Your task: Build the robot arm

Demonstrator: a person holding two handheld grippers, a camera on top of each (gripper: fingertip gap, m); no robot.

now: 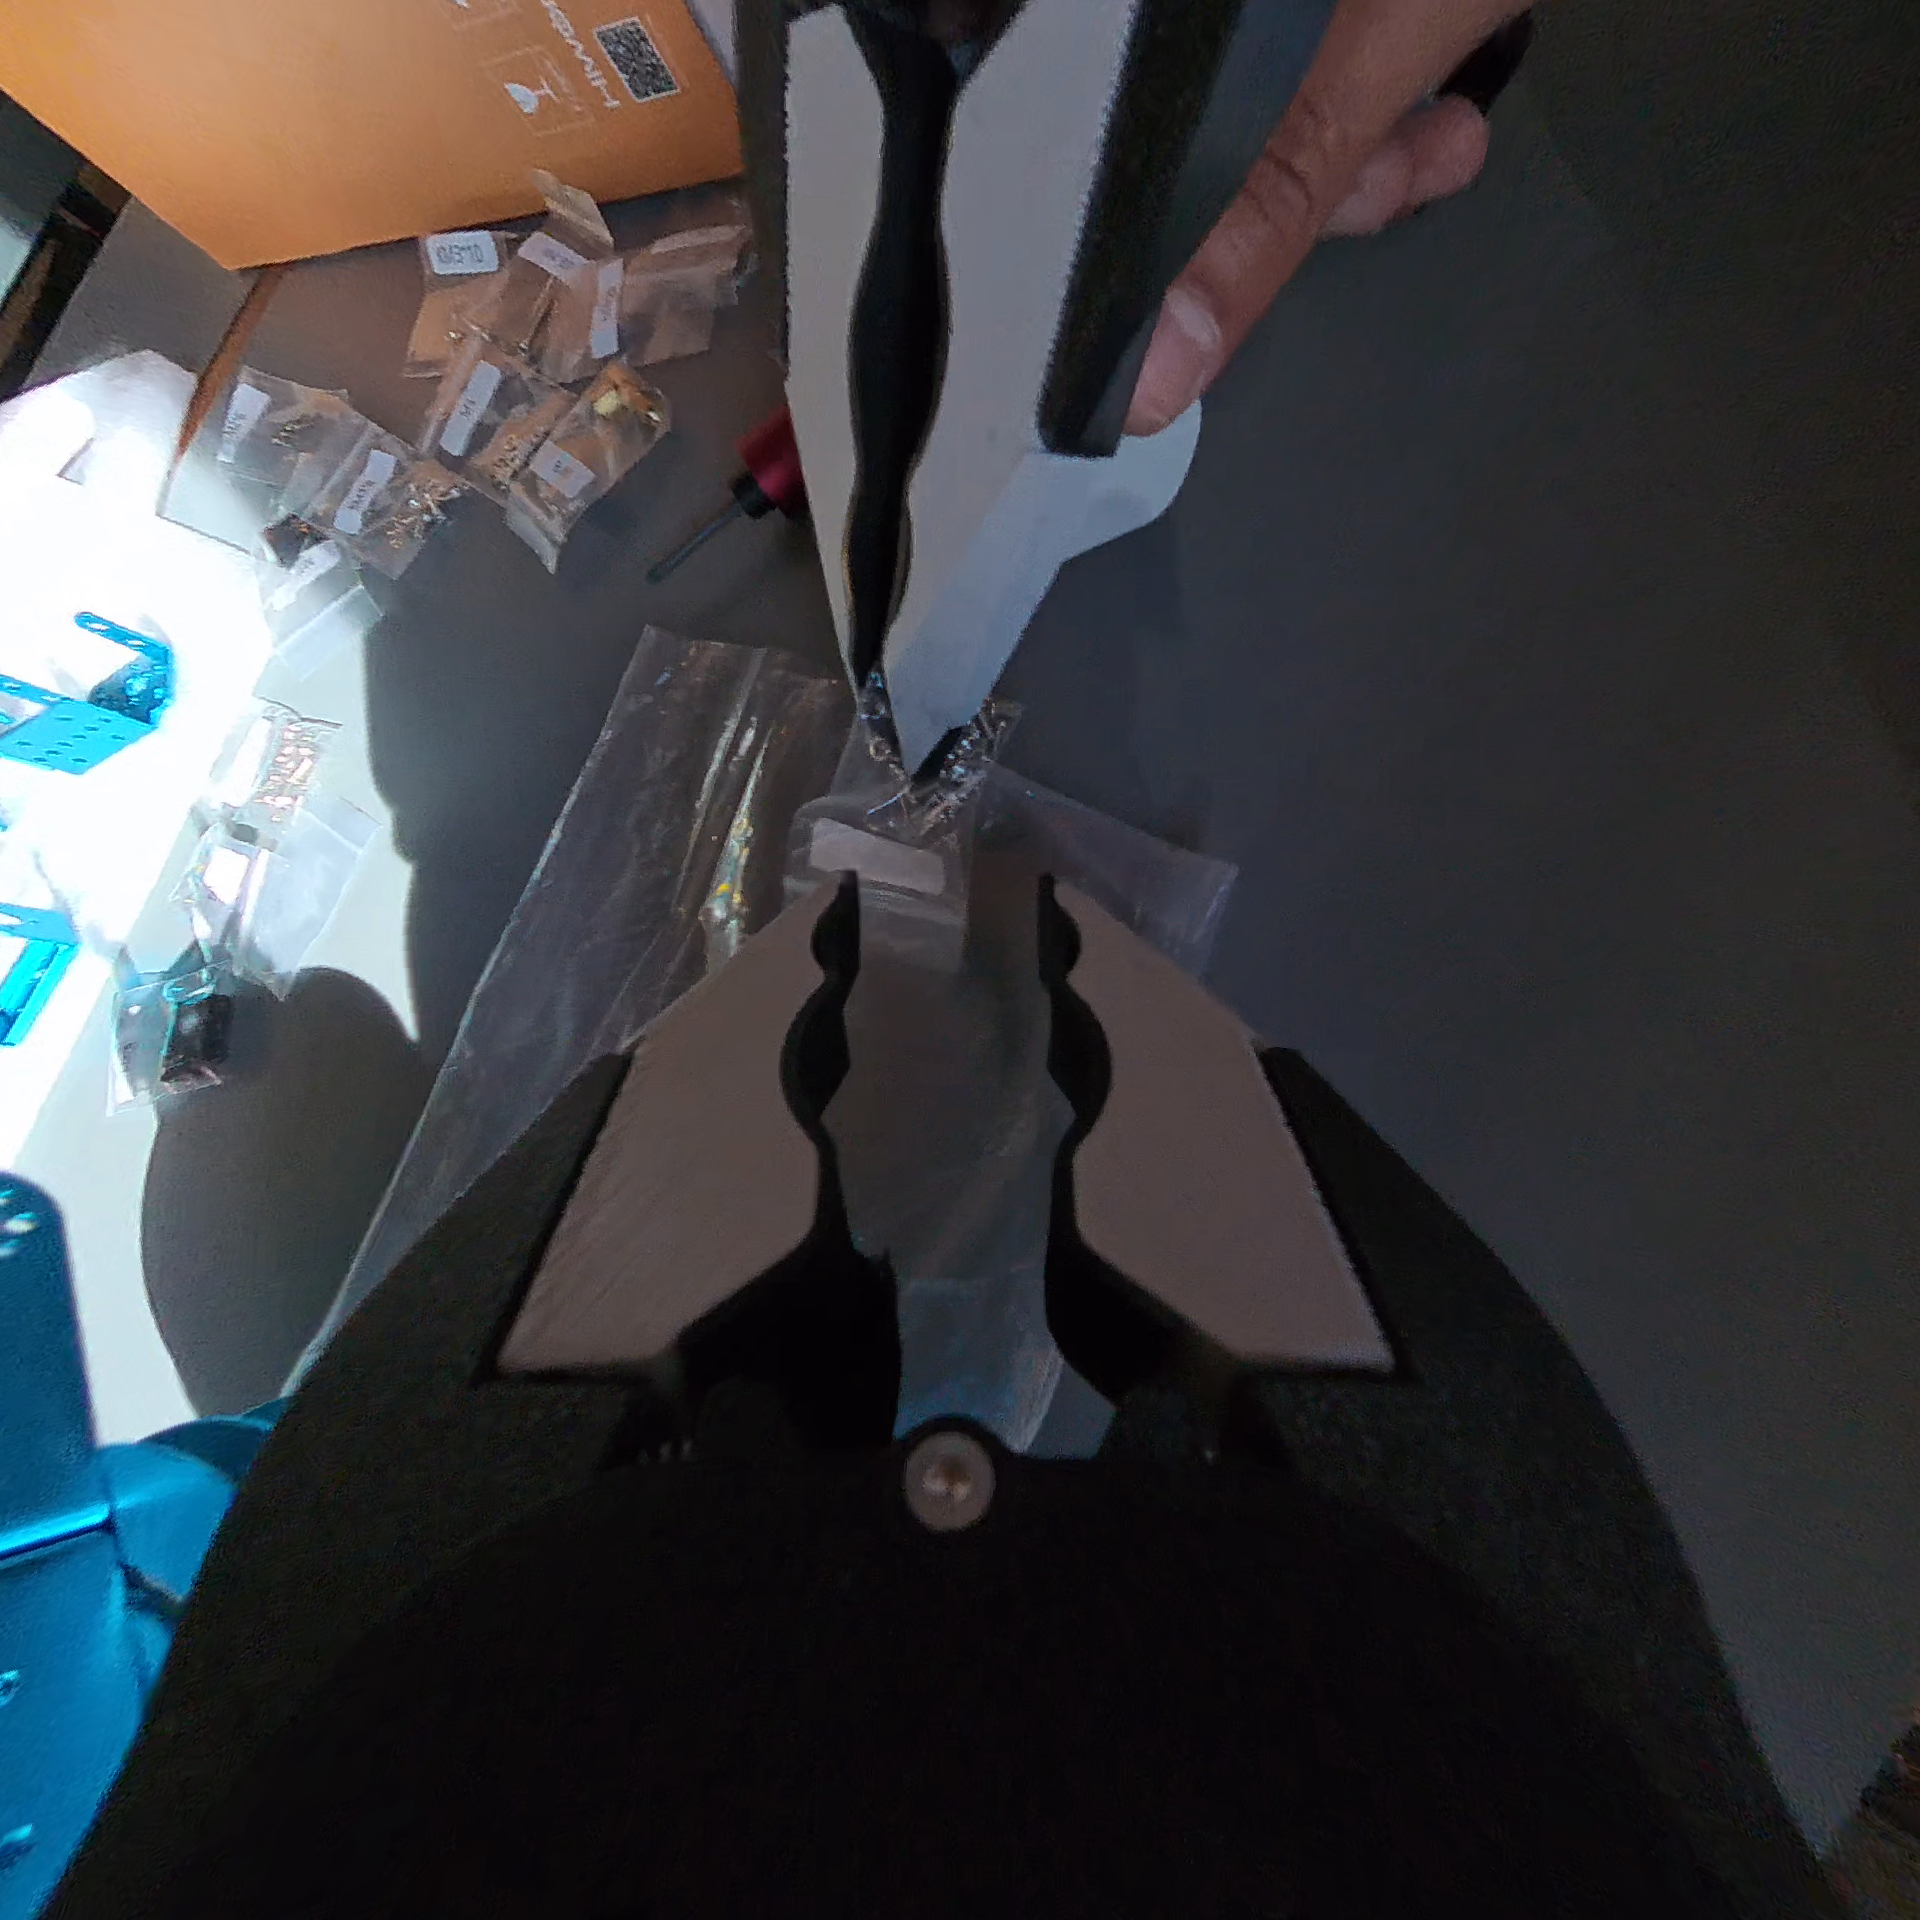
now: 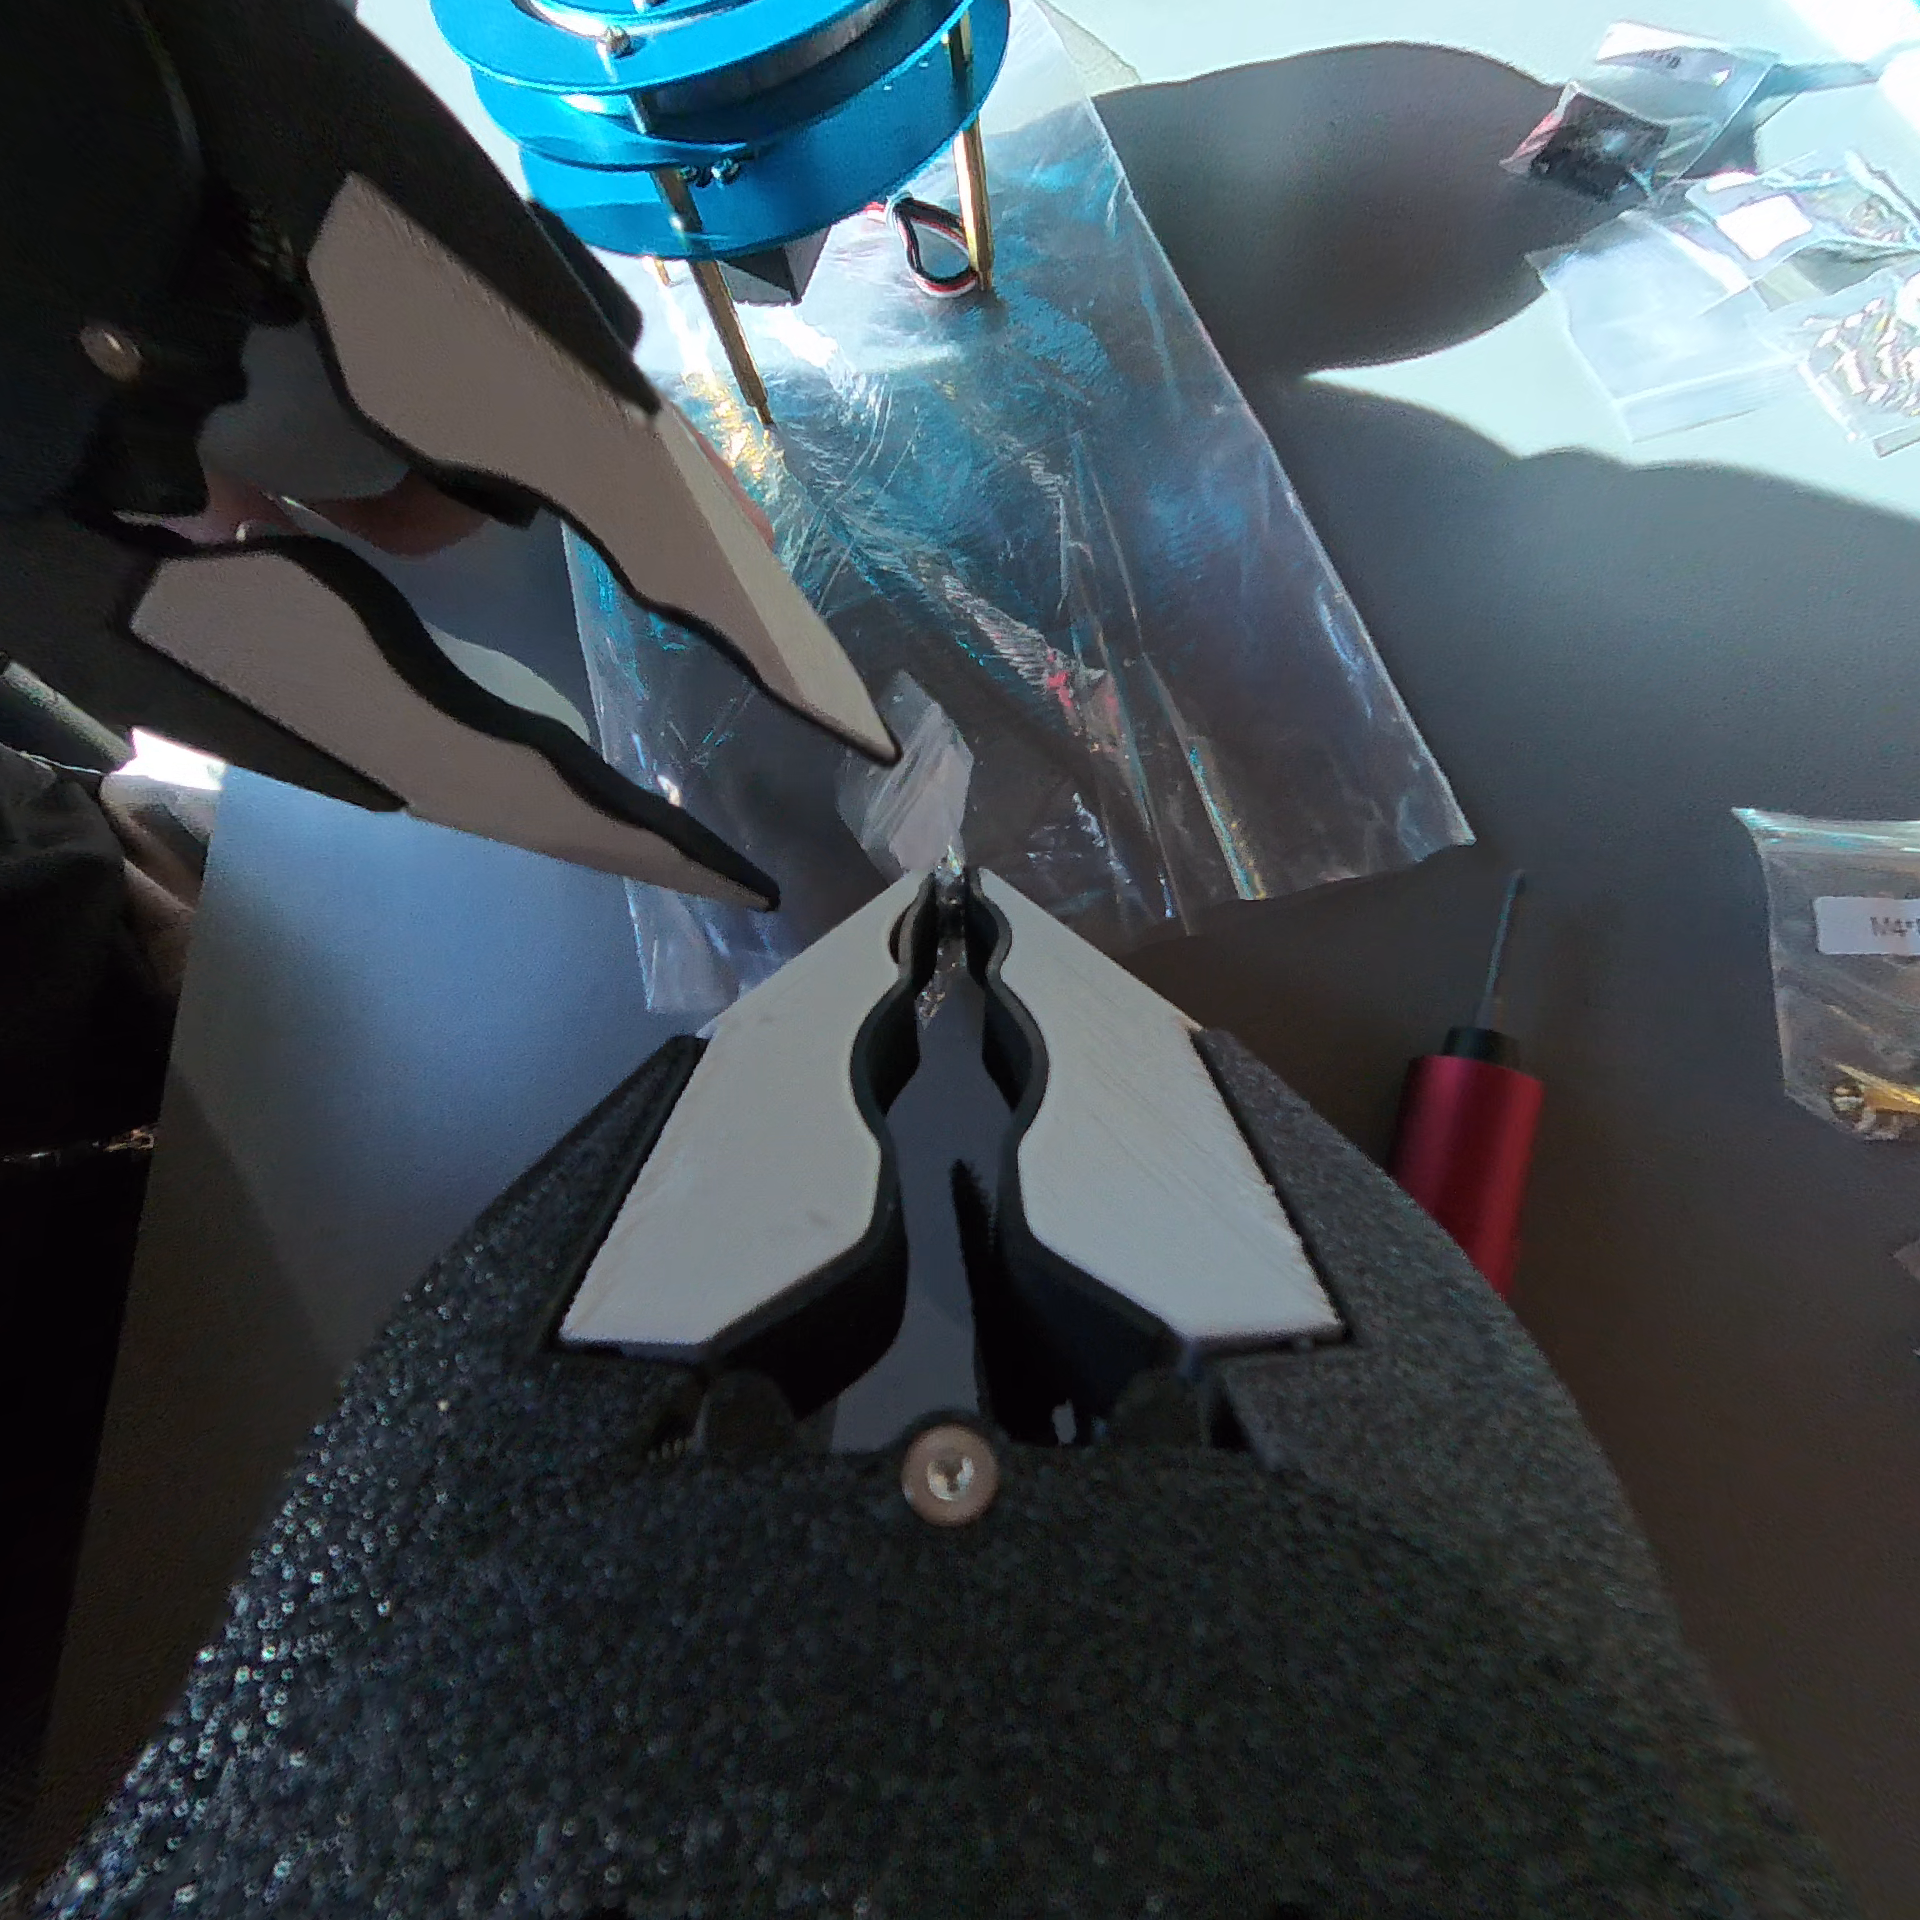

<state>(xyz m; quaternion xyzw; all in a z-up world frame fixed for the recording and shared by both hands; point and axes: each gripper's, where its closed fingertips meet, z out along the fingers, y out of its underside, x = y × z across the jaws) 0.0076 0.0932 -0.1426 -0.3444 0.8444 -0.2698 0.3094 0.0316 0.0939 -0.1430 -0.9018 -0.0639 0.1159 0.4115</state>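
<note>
A small clear bag of screws [image 1: 883, 862] with a white label hangs over a dark table. My right gripper [image 2: 951, 883] is shut on one end of this bag [image 2: 920, 800]. In the left wrist view the right gripper [image 1: 904, 753] comes down from the top, pinching the bag. My left gripper [image 1: 945, 888] is open, with its fingertips on either side of the bag's labelled end. In the right wrist view the left gripper [image 2: 826, 821] reaches in from the upper left, jaws apart.
A large clear plastic sheet [image 2: 1091, 623] lies under the bag. A blue round assembly on brass posts [image 2: 727, 125] stands behind it. A red-handled screwdriver [image 2: 1470, 1153], several small parts bags [image 1: 520, 395], an orange box [image 1: 364, 114] and blue brackets [image 1: 94, 696] lie around. A hand [image 1: 1299, 229] holds the right gripper. The grippers are tip to tip, or close to it.
</note>
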